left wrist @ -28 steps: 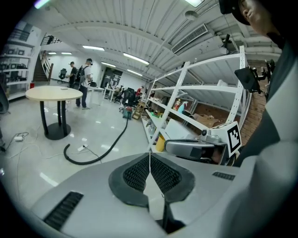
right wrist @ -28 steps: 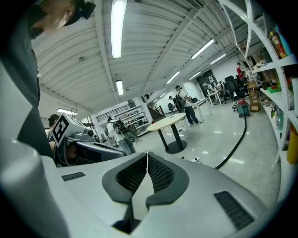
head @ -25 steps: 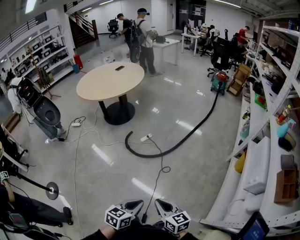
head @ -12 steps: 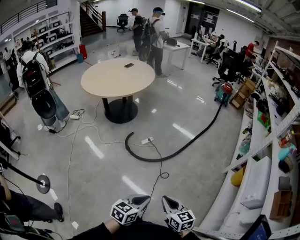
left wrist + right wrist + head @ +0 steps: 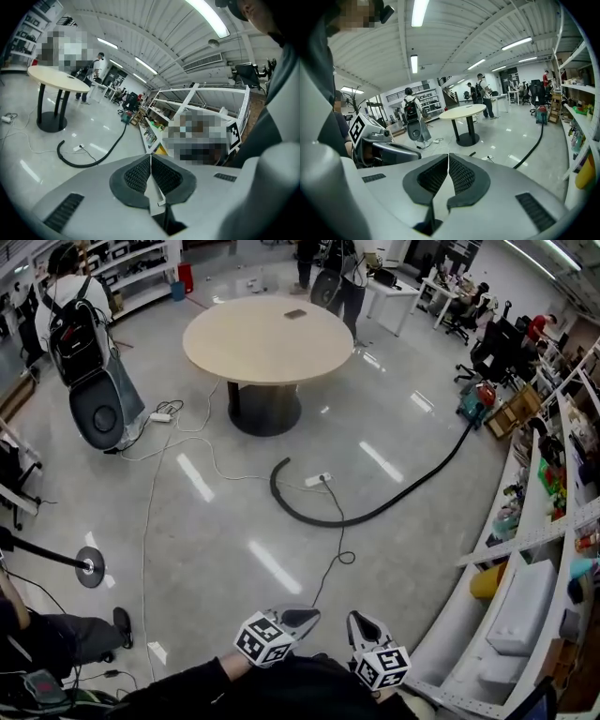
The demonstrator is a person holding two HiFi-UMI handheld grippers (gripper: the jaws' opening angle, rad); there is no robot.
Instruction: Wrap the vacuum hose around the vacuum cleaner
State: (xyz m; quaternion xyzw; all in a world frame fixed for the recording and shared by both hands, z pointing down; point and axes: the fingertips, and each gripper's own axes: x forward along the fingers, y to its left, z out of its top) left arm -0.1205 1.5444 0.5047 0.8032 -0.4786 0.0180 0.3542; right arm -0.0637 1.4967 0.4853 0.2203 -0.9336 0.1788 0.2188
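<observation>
A long black vacuum hose (image 5: 375,512) lies on the shiny floor, curling at its free end (image 5: 278,472) and running up right to a small red and teal vacuum cleaner (image 5: 474,400) by the shelves. The hose (image 5: 89,159) and the cleaner (image 5: 125,118) also show in the left gripper view, and both show in the right gripper view, hose (image 5: 529,150) and cleaner (image 5: 542,114). My left gripper (image 5: 302,619) and right gripper (image 5: 360,624) sit side by side at the bottom of the head view, both shut and empty, well short of the hose.
A round beige table (image 5: 267,337) on a black pedestal stands beyond the hose. White cables and a power strip (image 5: 318,479) trail across the floor. A person with a backpack (image 5: 80,334) stands at left. Shelving (image 5: 553,549) lines the right side. A black stand base (image 5: 90,567) sits at left.
The view has advanced across the floor: the hose and table sit closer and lower in the head view. Both grippers stay shut and side by side.
</observation>
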